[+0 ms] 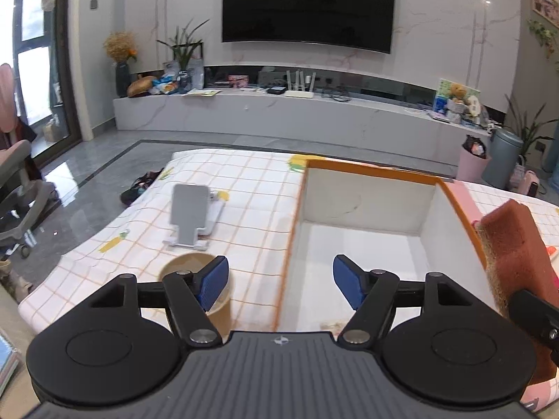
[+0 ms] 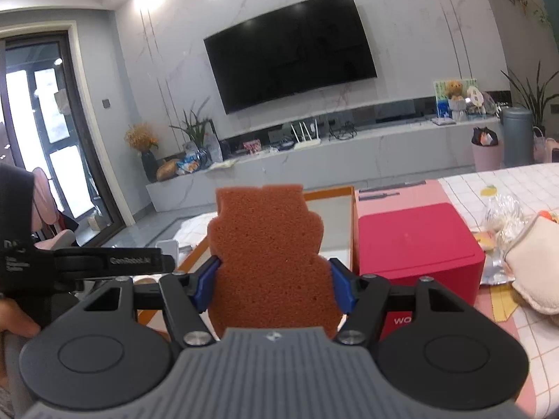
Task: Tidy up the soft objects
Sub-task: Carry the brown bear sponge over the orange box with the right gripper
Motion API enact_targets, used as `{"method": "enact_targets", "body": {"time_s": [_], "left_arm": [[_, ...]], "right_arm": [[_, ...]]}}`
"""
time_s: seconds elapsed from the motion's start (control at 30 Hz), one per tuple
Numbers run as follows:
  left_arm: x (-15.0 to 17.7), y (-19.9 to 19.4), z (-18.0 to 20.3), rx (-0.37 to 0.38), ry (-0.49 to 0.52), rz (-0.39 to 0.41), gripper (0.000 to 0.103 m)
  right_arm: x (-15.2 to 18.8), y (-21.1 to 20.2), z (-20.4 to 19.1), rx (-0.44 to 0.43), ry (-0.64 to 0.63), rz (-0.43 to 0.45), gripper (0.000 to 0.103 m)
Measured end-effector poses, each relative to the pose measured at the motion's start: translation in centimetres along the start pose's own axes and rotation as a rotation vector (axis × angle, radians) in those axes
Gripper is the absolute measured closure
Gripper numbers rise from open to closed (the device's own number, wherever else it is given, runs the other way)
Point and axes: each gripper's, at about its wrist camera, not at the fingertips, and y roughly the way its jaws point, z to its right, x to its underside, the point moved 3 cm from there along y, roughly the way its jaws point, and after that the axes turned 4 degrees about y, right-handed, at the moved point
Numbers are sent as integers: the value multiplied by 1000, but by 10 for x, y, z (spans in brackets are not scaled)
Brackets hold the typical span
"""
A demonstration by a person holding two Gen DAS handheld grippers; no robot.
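The sponge (image 2: 272,258) is pinched upright by the right gripper (image 2: 274,284), raised beside the box (image 1: 367,209), likely for dropping in; the left gripper (image 1: 281,279) is held wide, empty

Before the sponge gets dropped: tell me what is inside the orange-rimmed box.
The orange-rimmed box shows only bare white walls and floor in the left wrist view. The left gripper covers its near edge, so that strip is unseen. The right gripper holds the sponge outside it.
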Motion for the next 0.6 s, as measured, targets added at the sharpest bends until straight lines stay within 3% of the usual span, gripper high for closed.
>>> {"method": "enact_targets", "body": {"time_s": [0.1, 0.27, 0.47, 0.6], "left_arm": [[-1, 0, -5, -16, 5, -20, 21], [0, 3, -12, -30, -22, -50, 21], [7, 11, -23, -63, -37, -113, 21], [7, 9, -23, -21, -34, -114, 21]], "right_arm": [[-5, 10, -7, 51, 12, -19, 38], [-16, 43, -30, 61, 6, -106, 38], [-9, 96, -50, 165, -149, -209, 38], [2, 118, -44, 234, -263, -292, 38]]}}
